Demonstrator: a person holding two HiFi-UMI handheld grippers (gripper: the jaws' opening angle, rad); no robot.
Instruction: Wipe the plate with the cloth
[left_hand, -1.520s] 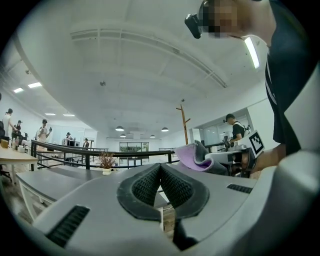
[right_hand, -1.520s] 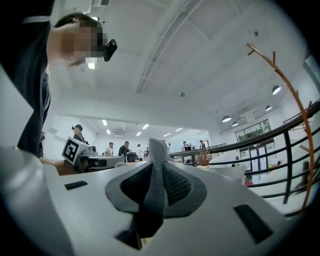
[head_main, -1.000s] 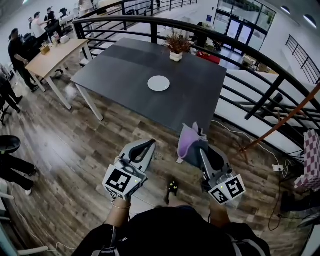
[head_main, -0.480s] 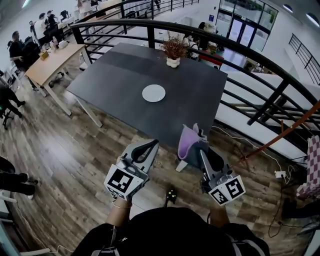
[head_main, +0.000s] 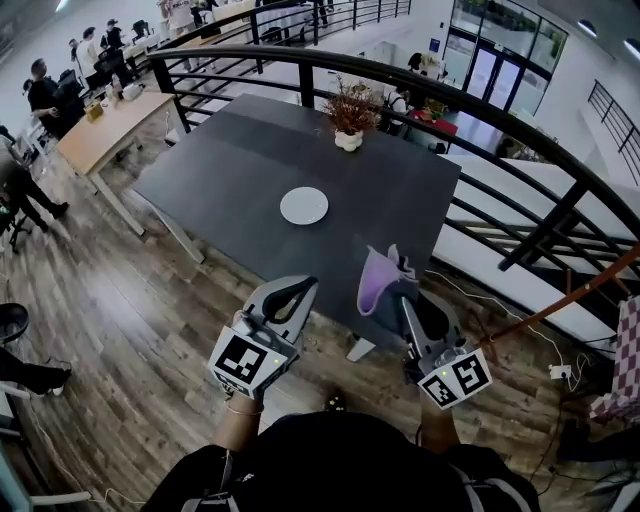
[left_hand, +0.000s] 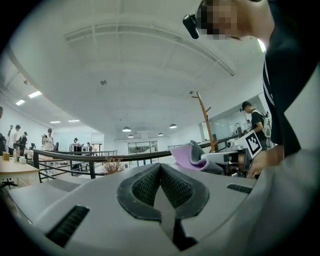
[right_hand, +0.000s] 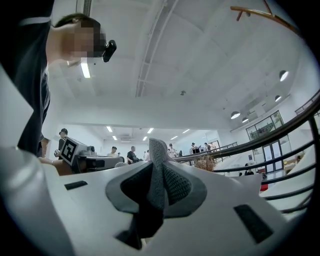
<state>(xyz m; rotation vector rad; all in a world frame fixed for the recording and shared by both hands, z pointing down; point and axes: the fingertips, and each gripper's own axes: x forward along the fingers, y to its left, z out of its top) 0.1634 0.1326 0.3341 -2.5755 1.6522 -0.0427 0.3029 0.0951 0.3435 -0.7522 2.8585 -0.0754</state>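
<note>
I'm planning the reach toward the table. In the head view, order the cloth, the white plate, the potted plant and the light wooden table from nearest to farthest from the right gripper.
1. cloth, held in the right gripper itself.
2. plate, mid dark table, ahead-left.
3. potted plant, at that table's far edge.
4. wooden table, far left.

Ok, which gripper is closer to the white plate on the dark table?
Left. The left gripper, shut and empty, points almost straight at the plate; the right gripper, holding the cloth, sits off to the plate's right. Neither reaches it.
</note>
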